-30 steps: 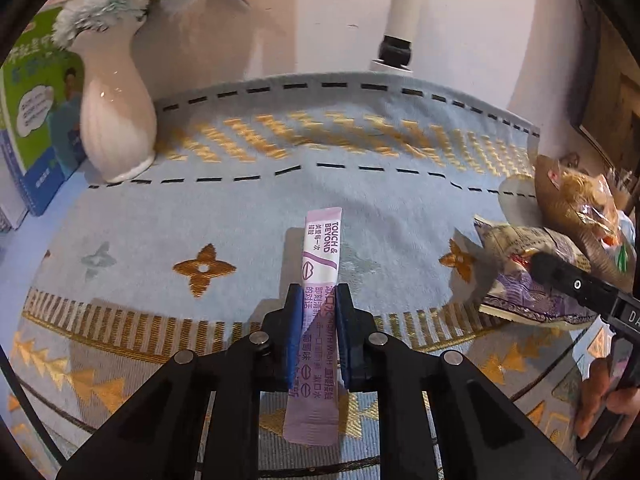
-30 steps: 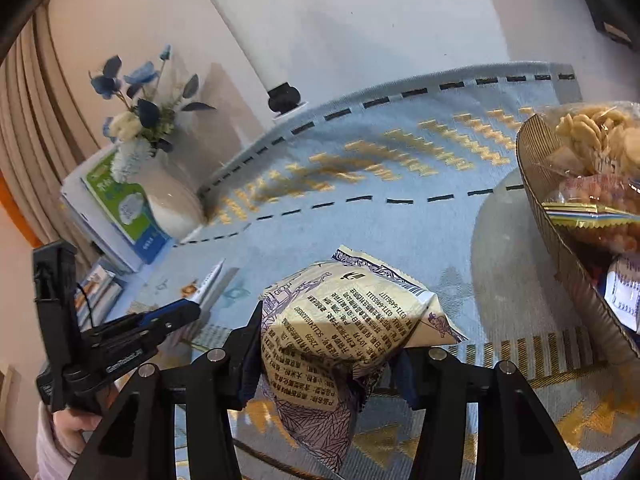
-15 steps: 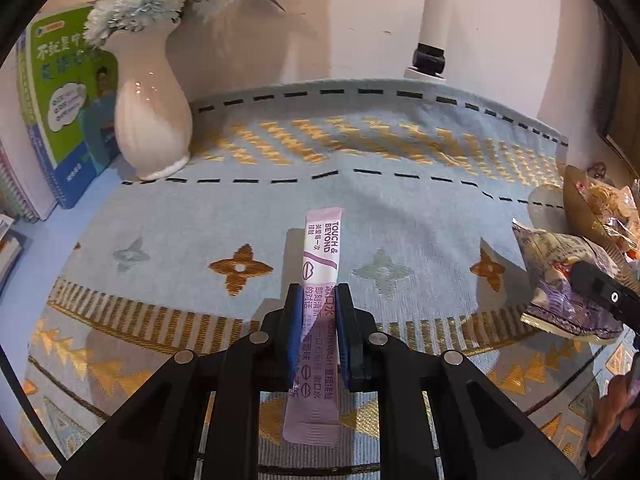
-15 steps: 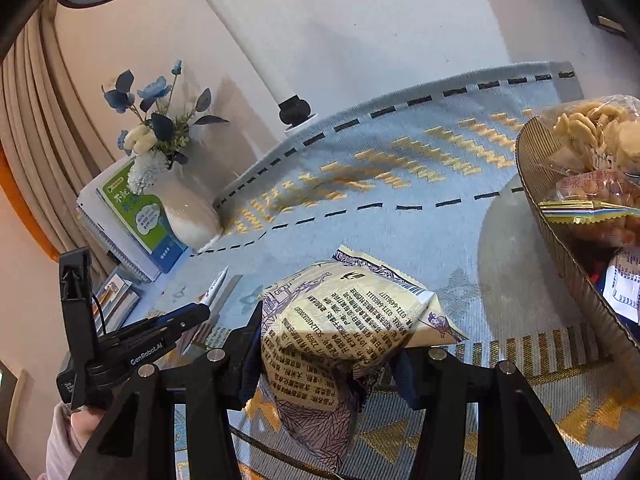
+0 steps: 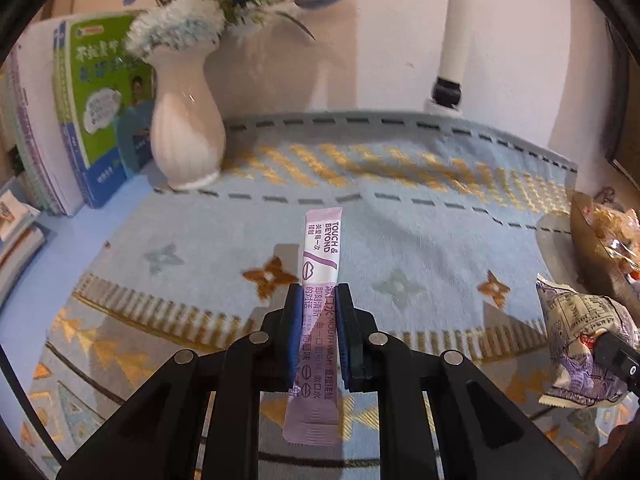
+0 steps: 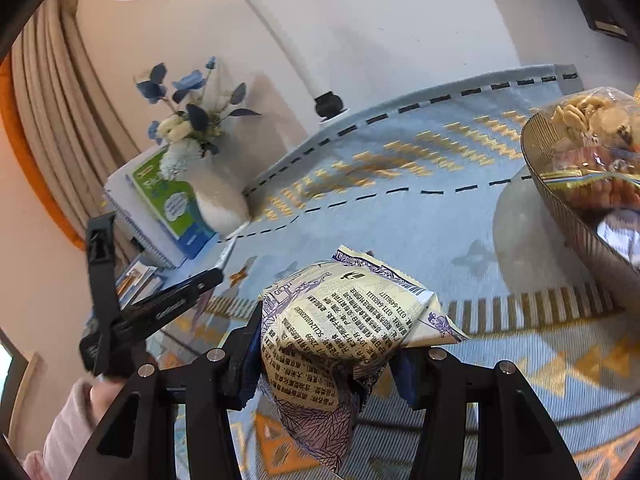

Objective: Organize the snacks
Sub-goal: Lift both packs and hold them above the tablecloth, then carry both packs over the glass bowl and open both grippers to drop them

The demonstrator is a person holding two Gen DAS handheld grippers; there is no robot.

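Observation:
My left gripper (image 5: 317, 300) is shut on a slim purple and white mouthwash sachet (image 5: 320, 248), which sticks out forward above the blue patterned tablecloth (image 5: 400, 216). My right gripper (image 6: 326, 344) is shut on a puffy cream and purple snack bag (image 6: 340, 320), held above the cloth. That same snack bag (image 5: 580, 340) shows at the right edge of the left wrist view. A ribbed bowl (image 6: 576, 216) heaped with wrapped snacks stands at the right. In the right wrist view the left gripper (image 6: 224, 256) appears at the left with the sachet tip showing, held by a hand in a pink sleeve.
A white vase (image 5: 184, 136) of blue and white flowers stands at the back left beside upright books (image 5: 92, 120). A white lamp pole (image 5: 452, 40) rises from the back edge. The snack bowl (image 5: 596, 240) sits at the far right.
The left wrist view has swung left, bringing the vase and books further into frame. The right gripper with the snack bag has shifted away from the bowl. Both grips are unchanged.

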